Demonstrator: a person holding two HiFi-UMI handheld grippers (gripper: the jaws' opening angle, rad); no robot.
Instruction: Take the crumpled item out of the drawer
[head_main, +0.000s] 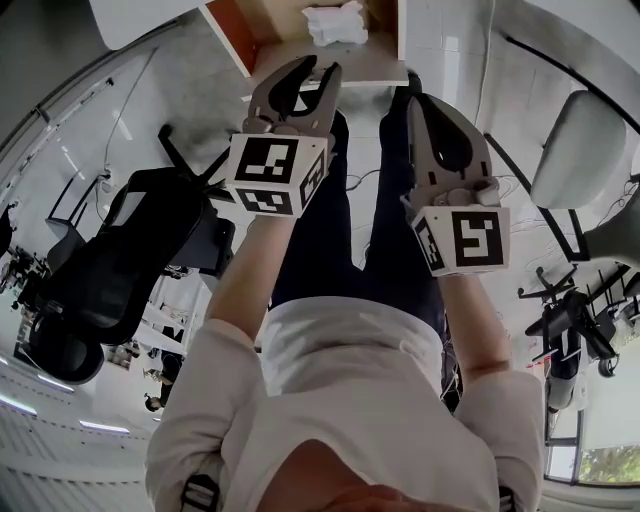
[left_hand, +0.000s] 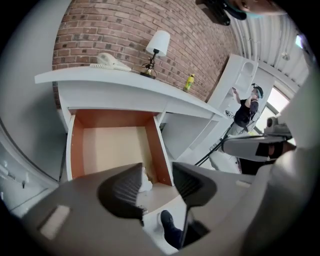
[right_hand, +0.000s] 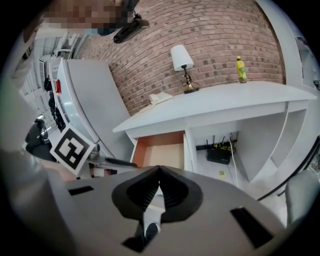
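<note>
**Crumpled item in the open drawer, just beyond the left jaws**

Left gripper (left_hand: 157, 170): jaws apart, nothing between the pads. Right gripper (right_hand: 160, 171): jaws closed tip to tip, on nothing. Just past the left gripper's tips and apart from them, partly hidden behind one jaw in the left gripper view, the crumpled item (left_hand: 146, 182). White, wadded, soft-looking, creased all over. Lying in the drawer (left_hand: 76, 150), close to its right-hand wall, on a pale floor between orange-brown sides. Drawer pulled out from under a white desk (left_hand: 125, 82), with a brick wall (left_hand: 100, 30) behind.
</note>
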